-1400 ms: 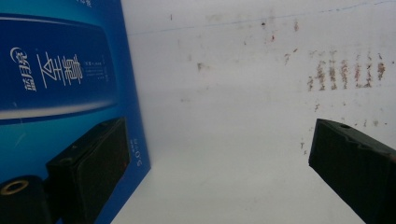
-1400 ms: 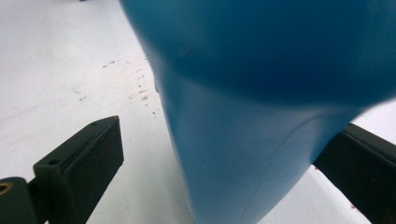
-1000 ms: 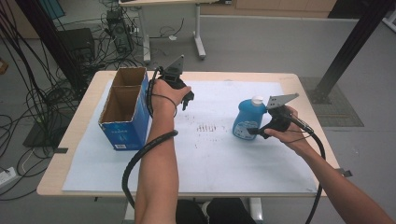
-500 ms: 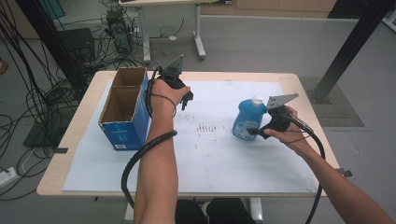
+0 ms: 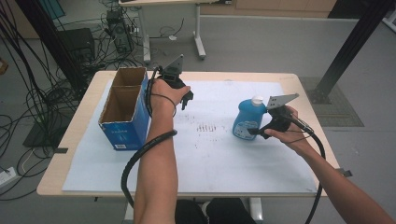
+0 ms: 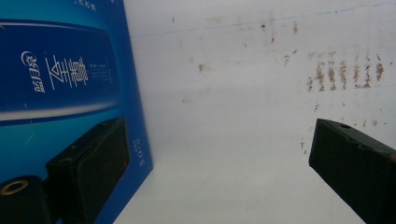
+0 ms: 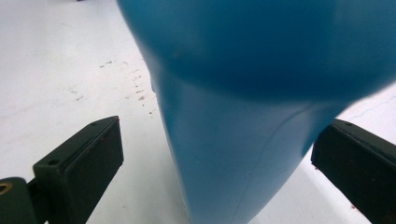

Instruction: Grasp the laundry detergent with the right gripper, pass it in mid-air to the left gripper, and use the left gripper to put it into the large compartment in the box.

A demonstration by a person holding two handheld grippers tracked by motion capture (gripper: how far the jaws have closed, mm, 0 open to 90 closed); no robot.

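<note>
— What is the high view showing?

— A blue bottle [image 5: 246, 122] with a white cap is standing upright on the white sheet [image 5: 224, 154] at the table's right side. The right gripper [image 5: 261, 132] is sitting low against its base. The left gripper [image 5: 187, 99] is hanging just beside the open cardboard box [image 5: 124, 109].

— And the left gripper view?

— Its jaws are standing wide apart over bare sheet [image 6: 233, 116], one jaw lying close against the box's blue printed wall [image 6: 60, 79]; they are gripping nothing.

— The right gripper view?

— The bottle [image 7: 243, 116] is sitting between the spread jaws. Gaps are showing on both sides, so they are not clamping it.
</note>
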